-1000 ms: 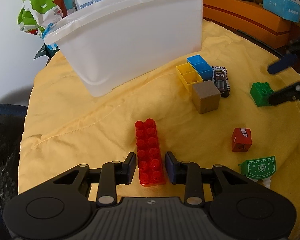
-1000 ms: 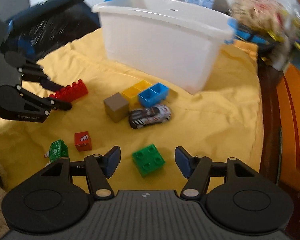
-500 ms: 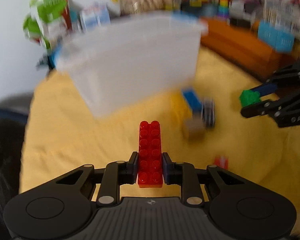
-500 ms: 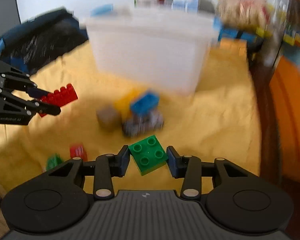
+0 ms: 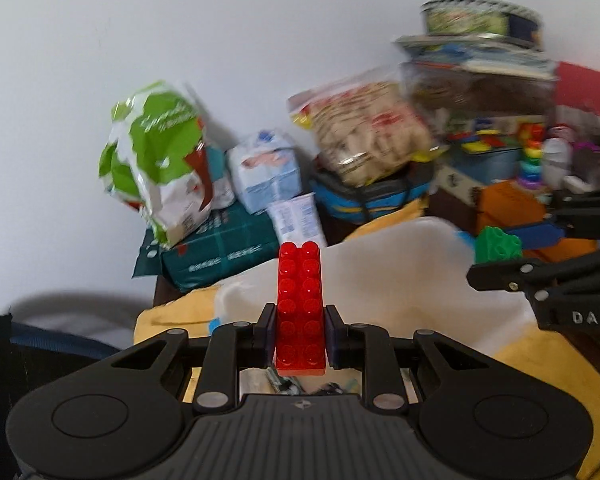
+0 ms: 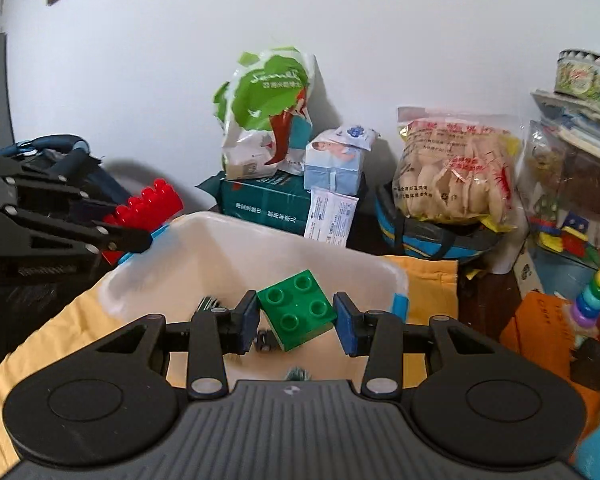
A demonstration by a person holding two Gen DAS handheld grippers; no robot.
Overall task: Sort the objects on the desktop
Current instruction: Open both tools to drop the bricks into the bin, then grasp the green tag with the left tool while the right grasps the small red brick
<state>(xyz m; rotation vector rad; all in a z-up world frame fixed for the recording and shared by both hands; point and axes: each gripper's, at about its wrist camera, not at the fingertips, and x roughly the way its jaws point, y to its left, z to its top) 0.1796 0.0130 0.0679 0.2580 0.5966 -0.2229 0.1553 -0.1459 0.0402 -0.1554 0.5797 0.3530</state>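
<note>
Two grippers: each one holds a brick up by the bin.
Left gripper [image 5: 297,336]: closed tight on the red brick [image 5: 300,304], which sticks out long and straight past the fingers.
Right gripper [image 6: 296,322]: closed on the green brick [image 6: 298,314], pinched at two corners, so it sits turned and tilted.
Bin [image 6: 228,252]: white, open on top, on the yellow cloth [image 6: 60,328]. The green brick is over the inside. The red brick is over the left rim, maybe not all the way in.
Do it well: I think the red one should move more over the middle first. Go low, then open the fingers slowly so the bricks drop in and do not bounce out.
Inside the bin: a few small dark things at the bottom. Too blurry to tell what.
</note>
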